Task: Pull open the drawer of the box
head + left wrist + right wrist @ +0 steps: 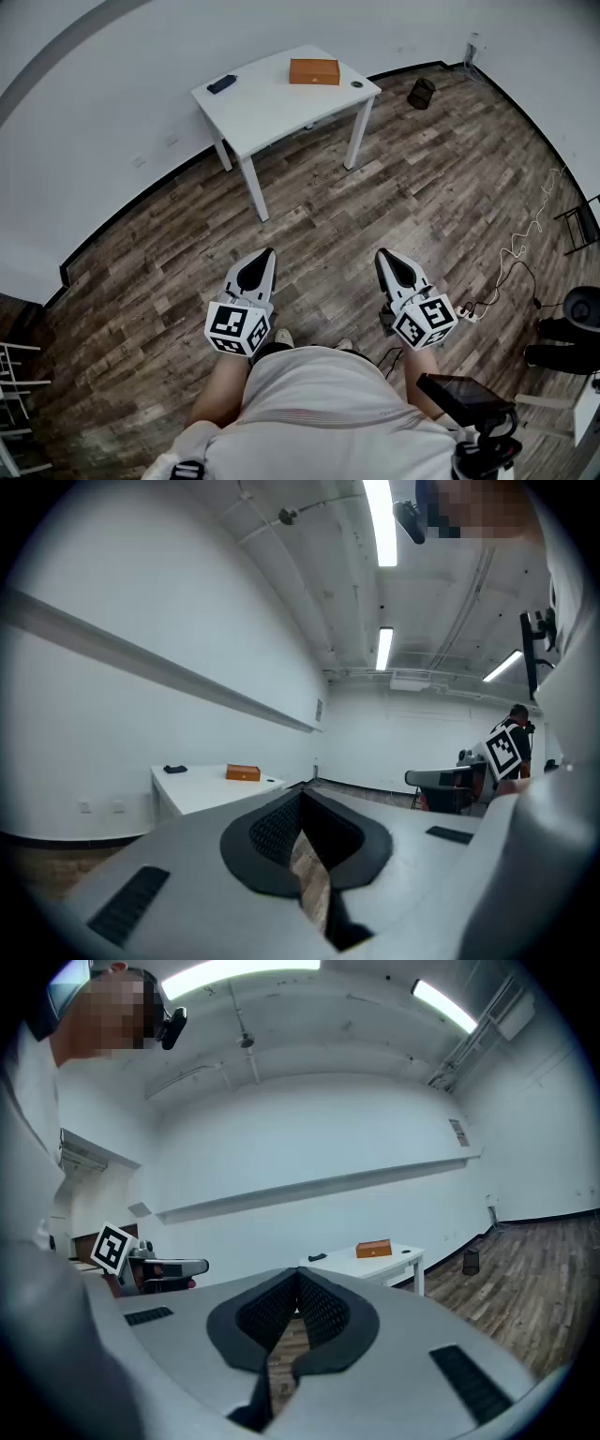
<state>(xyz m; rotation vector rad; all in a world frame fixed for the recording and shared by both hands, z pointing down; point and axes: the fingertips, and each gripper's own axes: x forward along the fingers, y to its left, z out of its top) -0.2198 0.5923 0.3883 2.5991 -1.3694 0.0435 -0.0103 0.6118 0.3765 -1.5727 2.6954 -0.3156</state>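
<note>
The box (314, 71), a flat orange one, sits on the far side of the white bench (272, 108), toward its right end and well apart from the person. At this range I cannot make out its drawer front or any pull. A small dark device (221, 84) lies at the bench's left end, and a little dark disc (356, 84) lies near its right corner.

The left gripper (267, 253) and the right gripper (382, 253) hang low in front of the person's body, side by side over the wooden floor (422, 197), both aimed toward the bench. Each has its jaws pressed together at the tips, with only floor showing through the slot behind them, so neither is holding anything. This looks like a carrying pose for the walk up to the bench.

The task seems not yet begun. The person will probably need to close the gap first. After that I would expect one gripper to steady the box while the other spreads its jaws to take the drawer.
</note>
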